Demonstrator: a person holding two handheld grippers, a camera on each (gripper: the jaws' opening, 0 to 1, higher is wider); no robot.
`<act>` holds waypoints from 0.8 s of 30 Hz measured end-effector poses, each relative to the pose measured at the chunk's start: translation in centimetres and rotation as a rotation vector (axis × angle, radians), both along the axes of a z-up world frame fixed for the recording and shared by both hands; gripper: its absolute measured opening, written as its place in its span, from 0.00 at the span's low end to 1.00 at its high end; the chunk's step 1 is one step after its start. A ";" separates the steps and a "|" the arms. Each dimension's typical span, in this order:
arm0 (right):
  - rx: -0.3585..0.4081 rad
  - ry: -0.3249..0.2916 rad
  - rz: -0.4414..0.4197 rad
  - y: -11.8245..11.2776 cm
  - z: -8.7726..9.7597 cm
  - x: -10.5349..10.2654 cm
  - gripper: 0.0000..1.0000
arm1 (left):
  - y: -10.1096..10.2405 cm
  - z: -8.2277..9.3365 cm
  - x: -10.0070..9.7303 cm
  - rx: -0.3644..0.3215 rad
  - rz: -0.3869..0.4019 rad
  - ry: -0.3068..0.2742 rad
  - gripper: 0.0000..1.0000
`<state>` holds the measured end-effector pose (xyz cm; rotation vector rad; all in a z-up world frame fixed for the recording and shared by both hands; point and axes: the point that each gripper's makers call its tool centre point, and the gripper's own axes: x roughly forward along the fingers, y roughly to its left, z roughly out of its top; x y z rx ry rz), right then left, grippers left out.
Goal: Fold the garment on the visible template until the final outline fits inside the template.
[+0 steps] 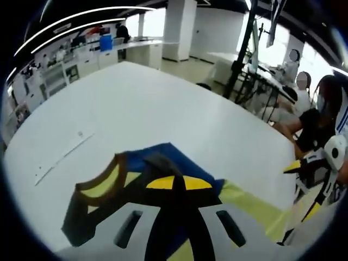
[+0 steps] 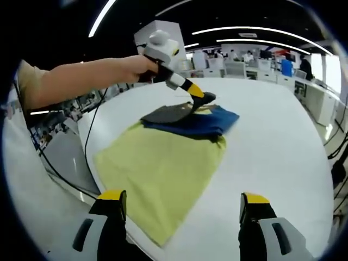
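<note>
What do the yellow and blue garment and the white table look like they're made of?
Garment: looks like soft woven or knit fabric, matte; it lies limp and flat, and its blue part folds over in creases under the left tongs. Table: seems a hard smooth laminate or painted board, white with a faint sheen; exact material unclear.

**Two cameras facing each other across the garment**

The left gripper view sits low and very near the garment, looking over it along the white table toward desks at 11 o'clock, with the right gripper at 3 o'clock. The right gripper view looks from farther back, facing the other way; the left gripper stands at 12 o'clock. Both share garment and tabletop.
</note>
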<state>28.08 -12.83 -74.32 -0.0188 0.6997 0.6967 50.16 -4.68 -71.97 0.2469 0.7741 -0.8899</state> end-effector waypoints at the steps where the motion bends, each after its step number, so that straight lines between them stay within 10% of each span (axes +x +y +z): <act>1: -0.001 0.000 0.000 0.0 0.0 0.0 0.85 | -0.2 -0.2 0.0 0.002 -0.005 0.007 0.01; 24: -0.013 0.006 -0.008 -0.3 0.0 0.4 0.85 | -2.0 -1.8 -1.0 -0.049 -0.034 0.094 0.10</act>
